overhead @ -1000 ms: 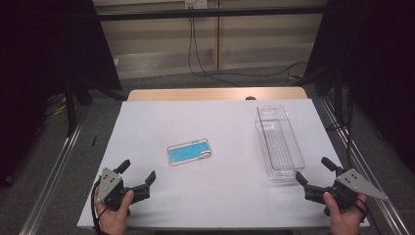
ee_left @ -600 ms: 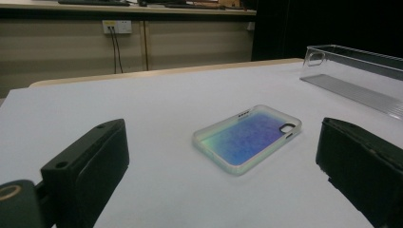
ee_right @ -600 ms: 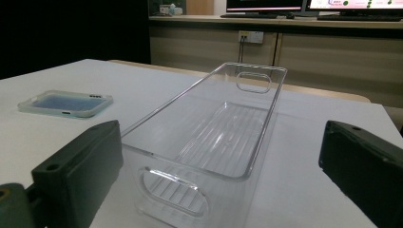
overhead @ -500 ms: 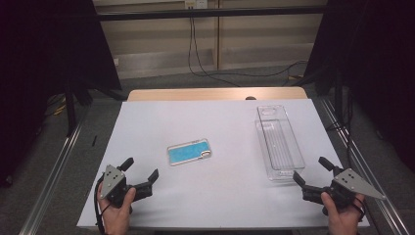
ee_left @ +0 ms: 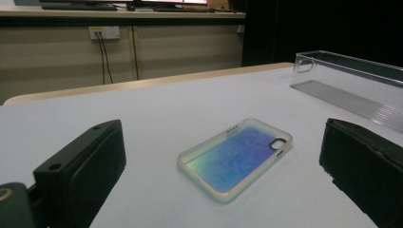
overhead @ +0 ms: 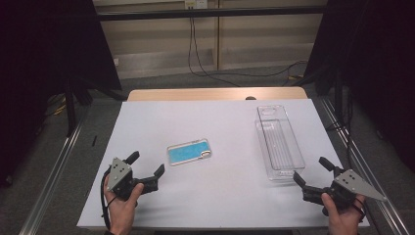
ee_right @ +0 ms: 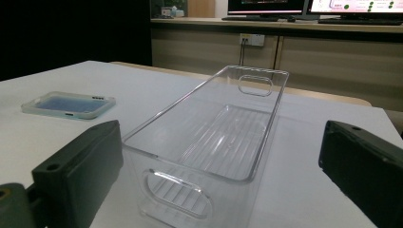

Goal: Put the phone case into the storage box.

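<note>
While both my tools wait near the front edge of the white worktop [overhead: 220, 122], the phone case [overhead: 189, 152] lies flat toward the middle, its blue iridescent back up, and the clear plastic bin [overhead: 279, 143] stands empty along the right edge. My left gripper [overhead: 146, 169] sits at the front left corner with its jaws spread wide and holding nothing; in the left gripper view the case [ee_left: 236, 157] lies just ahead, framed between the two black jaws. My right gripper [overhead: 311, 174] is likewise agape and empty at the front right corner, close to the near end of the bin [ee_right: 209, 147].

As I judge it, the step in hand is picking up the case, likely for the bin. Lying flat and thin, it offers little to bite, so I would come in low with the left tool, straddle its long sides rather than its ends, and close gently on the soft rim to avoid skidding it across the smooth worktop. The right tool could steady the light bin, which may slide when the case is dropped in.
</note>
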Available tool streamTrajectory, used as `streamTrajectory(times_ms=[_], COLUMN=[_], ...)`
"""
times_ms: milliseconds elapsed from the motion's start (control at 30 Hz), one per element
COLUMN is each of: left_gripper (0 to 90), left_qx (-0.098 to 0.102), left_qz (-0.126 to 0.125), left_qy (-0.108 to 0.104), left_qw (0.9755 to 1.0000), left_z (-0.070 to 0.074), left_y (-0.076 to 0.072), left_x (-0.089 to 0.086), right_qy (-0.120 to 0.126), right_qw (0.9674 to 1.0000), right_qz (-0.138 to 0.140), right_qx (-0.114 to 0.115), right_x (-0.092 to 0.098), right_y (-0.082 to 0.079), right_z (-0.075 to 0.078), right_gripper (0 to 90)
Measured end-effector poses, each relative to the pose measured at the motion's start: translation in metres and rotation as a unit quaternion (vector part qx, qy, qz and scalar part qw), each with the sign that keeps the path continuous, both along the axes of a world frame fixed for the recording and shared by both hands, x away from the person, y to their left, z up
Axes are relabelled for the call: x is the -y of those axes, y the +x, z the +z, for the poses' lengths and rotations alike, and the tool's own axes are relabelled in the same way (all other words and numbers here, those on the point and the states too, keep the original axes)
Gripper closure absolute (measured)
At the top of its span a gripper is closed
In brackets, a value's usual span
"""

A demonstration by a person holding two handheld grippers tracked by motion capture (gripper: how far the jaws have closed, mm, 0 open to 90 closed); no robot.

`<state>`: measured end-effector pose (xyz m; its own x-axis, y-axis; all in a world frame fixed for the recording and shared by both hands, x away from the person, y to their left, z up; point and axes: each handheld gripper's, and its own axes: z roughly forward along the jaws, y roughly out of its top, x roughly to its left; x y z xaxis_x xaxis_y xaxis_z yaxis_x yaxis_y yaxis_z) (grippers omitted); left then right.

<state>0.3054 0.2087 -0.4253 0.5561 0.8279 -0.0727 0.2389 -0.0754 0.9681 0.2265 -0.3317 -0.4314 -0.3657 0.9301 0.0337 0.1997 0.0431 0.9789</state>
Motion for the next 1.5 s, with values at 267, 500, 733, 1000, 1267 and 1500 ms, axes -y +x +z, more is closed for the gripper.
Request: streamTrajectory(times_ms=[267,500,733,1000,1267,1500], left_gripper=[1.5,1.4,1.4,1.5,2.3,2.3], left_qx=[0.017,0.008,0.014,0.016,0.025,0.032], left_qz=[-0.010,-0.018,-0.008,-0.009,-0.013,-0.007], left_qy=[0.002,-0.010,-0.003,-0.009,-0.001,-0.004], left_qw=[0.9998,0.9998,0.9999,0.9998,0.9996,0.9995], left_z=[0.004,0.008,0.010,0.010,0.012,0.014], left_y=[0.013,0.027,0.038,0.053,0.072,0.087], left_x=[0.015,0.018,0.021,0.029,0.040,0.045], right_qy=[0.003,0.007,0.007,0.007,0.007,0.005], right_qw=[1.0000,0.9999,1.0000,0.9999,1.0000,1.0000], right_qz=[0.000,0.005,0.004,0.007,0.005,0.007], right_qx=[-0.002,-0.006,-0.004,-0.004,-0.005,-0.005], right_x=[0.001,0.002,0.002,0.001,0.002,0.001], right_y=[0.001,0.001,0.001,0.000,0.000,0.000], right_z=[-0.001,-0.001,-0.001,-0.001,-0.001,-0.001], right_gripper=[0.2,0.9,0.8,0.8,0.9,0.9])
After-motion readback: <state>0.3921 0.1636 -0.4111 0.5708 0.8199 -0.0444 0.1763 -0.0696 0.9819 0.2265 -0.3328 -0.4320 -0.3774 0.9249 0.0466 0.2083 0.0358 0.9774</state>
